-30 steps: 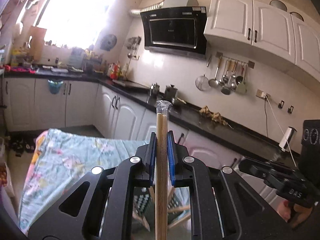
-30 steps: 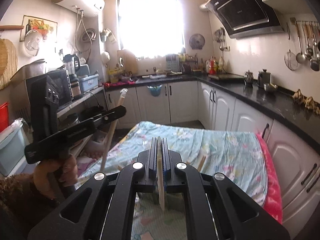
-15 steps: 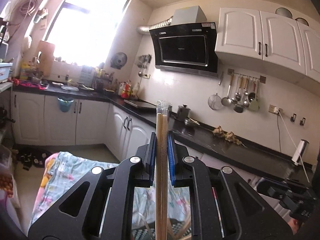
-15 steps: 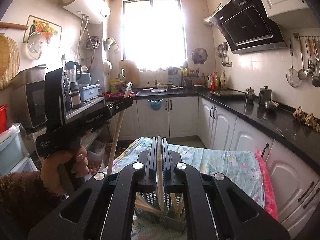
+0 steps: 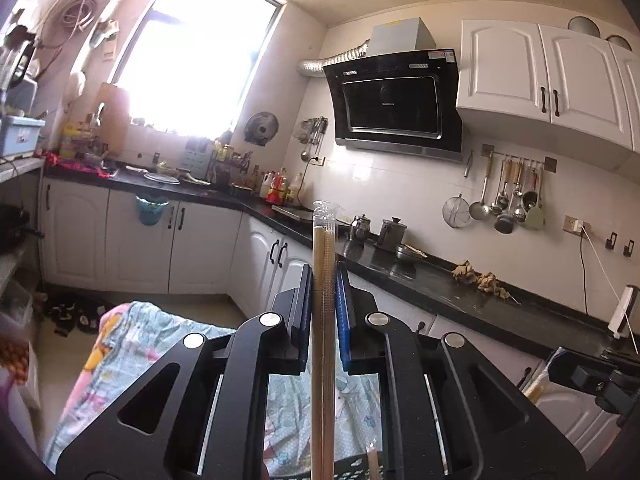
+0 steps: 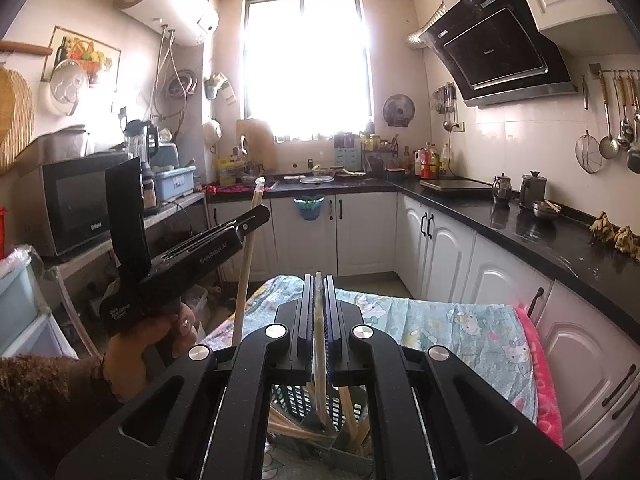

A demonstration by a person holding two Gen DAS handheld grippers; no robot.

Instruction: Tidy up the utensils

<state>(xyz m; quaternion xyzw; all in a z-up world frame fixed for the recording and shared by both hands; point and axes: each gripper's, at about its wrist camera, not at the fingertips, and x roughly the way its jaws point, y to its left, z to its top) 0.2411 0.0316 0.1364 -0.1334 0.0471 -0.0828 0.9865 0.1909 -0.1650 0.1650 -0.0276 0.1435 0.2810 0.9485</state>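
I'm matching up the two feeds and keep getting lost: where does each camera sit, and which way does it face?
Left wrist: on the left gripper, shut on wrapped chopsticks, facing the range hood wall; the right gripper's tip shows at the right edge.
Right wrist: on the right gripper, shut on a thin utensil, facing the window; the left hand shows.
Shared: hood, window, floral cloth.

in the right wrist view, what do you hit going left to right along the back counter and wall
microwave → left tongs holding wrapped chopsticks → green hanging bin → two metal pots → hanging ladles
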